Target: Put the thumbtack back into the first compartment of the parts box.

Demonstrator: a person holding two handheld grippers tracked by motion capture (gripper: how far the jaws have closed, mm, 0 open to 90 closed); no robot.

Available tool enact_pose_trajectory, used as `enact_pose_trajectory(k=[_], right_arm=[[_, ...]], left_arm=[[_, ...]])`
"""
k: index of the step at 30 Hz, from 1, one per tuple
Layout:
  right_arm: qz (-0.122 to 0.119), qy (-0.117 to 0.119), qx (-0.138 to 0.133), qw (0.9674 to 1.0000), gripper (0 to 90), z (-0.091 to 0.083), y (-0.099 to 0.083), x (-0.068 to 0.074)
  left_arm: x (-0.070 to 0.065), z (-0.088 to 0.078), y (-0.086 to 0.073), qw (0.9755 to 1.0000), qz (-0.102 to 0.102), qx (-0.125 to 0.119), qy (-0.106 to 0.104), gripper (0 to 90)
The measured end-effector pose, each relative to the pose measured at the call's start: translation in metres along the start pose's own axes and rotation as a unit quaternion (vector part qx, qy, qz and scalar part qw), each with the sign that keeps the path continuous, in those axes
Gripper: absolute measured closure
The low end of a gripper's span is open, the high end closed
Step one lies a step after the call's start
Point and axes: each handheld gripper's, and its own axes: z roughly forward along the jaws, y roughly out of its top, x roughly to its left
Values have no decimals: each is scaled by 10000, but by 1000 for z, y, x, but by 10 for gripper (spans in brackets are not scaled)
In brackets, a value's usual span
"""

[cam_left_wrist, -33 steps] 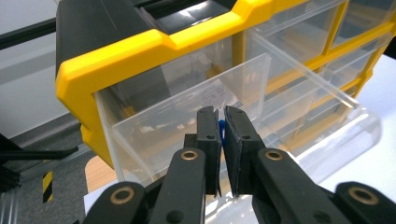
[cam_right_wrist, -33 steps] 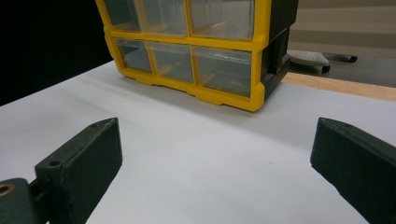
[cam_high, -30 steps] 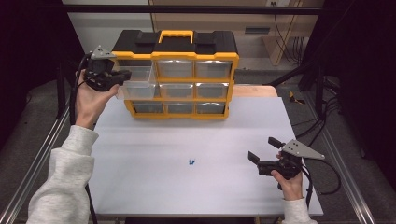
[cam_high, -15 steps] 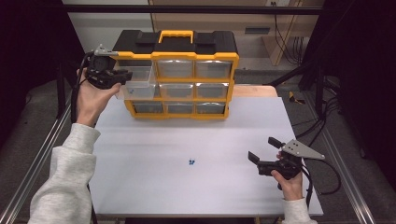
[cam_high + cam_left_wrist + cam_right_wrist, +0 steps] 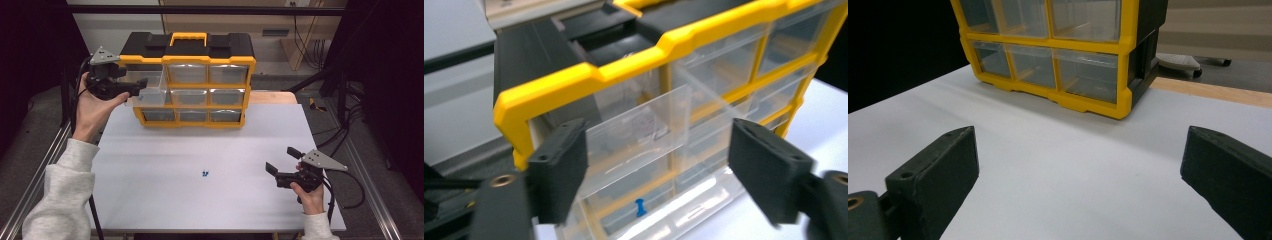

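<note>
A yellow-and-black organizer (image 5: 187, 55) with clear drawers stands at the back of the white table (image 5: 220, 145). Its top-left clear drawer (image 5: 152, 90) is pulled out. My left gripper (image 5: 140, 89) hovers at that drawer; its jaws have just been opening and now stand open, one on each side of the drawer's clear front (image 5: 639, 130) without pressing on it. A small blue pin (image 5: 640, 207) lies inside the drawer. Another blue pin (image 5: 205, 174) lies mid-table. My right gripper (image 5: 281, 160) rests low at the front right, open and empty, facing the organizer (image 5: 1063, 55).
Metal frame rails (image 5: 30, 190) run along the table's sides. Cables (image 5: 345, 140) trail over the floor on the right. A wooden strip (image 5: 1208, 92) edges the table behind the organizer's right end.
The left gripper's jaws have spread apart at the pulled-out drawer, and the hand has shifted only slightly. The right gripper has stayed put.
</note>
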Motion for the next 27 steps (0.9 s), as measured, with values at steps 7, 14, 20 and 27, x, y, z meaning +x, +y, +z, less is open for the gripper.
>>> enact_pose_trajectory(k=[7,14,20,27], right_arm=[[21,4,-12,10000,25,-1,0,0],[-12,-1,4,10000,25,-1,0,0],[2,-2,7,10000,24,0,0,0],[2,-13,13,10000,25,-1,0,1]], left_arm=[[-11,-15,-2,9992,-77,-325,-204,99],[-24,-29,-10,9978,66,-501,-439,73],[-37,-35,-22,9967,190,-558,-565,70],[-50,-39,-41,9951,180,-678,-696,70]])
